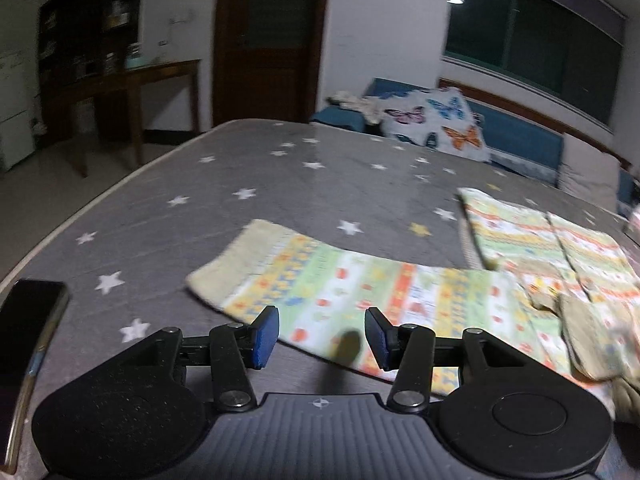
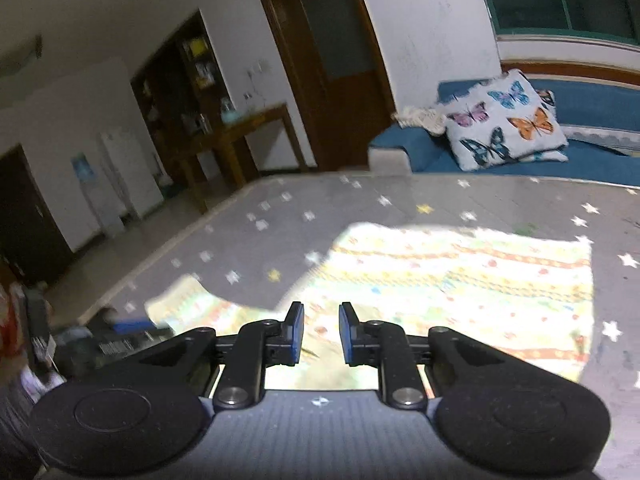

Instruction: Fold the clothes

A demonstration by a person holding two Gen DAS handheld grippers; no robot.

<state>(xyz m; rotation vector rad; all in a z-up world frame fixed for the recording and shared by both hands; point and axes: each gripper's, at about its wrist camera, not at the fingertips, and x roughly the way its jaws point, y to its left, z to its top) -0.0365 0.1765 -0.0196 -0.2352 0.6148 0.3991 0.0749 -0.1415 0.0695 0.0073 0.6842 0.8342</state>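
A small patterned garment (image 1: 360, 296) in green, yellow and orange bands lies on the grey star-print mattress (image 1: 280, 184). One sleeve with a beige cuff (image 1: 236, 264) stretches left; its body (image 1: 552, 244) is folded at the right. My left gripper (image 1: 322, 338) hovers open just above the sleeve's near edge, nothing between its blue pads. In the right wrist view the same garment (image 2: 460, 280) spreads out brightly lit, and my right gripper (image 2: 321, 334) stands open over its near edge, jaws narrower, holding nothing.
A dark phone (image 1: 28, 344) lies on the mattress at the near left. A butterfly pillow (image 1: 440, 120) rests on a blue sofa (image 1: 524, 140) behind the bed. A wooden desk (image 1: 160, 80) and door (image 1: 268, 40) stand across the floor at left.
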